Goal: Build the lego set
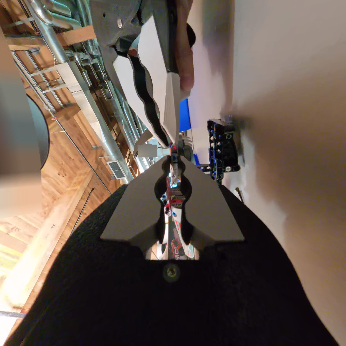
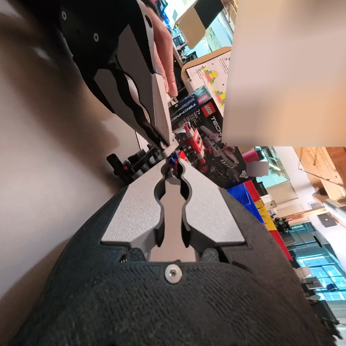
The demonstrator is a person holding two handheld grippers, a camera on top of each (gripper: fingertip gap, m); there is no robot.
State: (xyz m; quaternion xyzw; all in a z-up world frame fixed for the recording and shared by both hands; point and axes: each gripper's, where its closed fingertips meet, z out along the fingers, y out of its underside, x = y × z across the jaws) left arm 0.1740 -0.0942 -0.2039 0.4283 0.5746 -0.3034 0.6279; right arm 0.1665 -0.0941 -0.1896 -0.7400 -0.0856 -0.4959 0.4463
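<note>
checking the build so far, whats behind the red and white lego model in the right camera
Behind the red and white model stands the dark set box with a picture of a machine. Blue, yellow and red bins sit beside it. The model and both grippers hide the box's lower left part.

You had the white worktop (image 1: 280, 93) running along one side of the tool, a shadow spread across it. On the other side a wooden floor (image 1: 61, 168) stretched away, with silver pipes and ducting (image 1: 104, 119) crossing it and a small white vent grille (image 1: 116, 169) close to the tool's tips. A blue panel (image 1: 184, 114) stood just past the tips. In the right wrist view, stacked plastic bins in blue (image 2: 241, 198), yellow (image 2: 262, 211) and red (image 2: 279, 241) ran off beside the tool. Above them a board with a printed sheet (image 2: 207, 78) leaned behind, and bright windows (image 2: 318, 269) filled the far corner, beside pale wooden beams (image 2: 322, 168).
</note>
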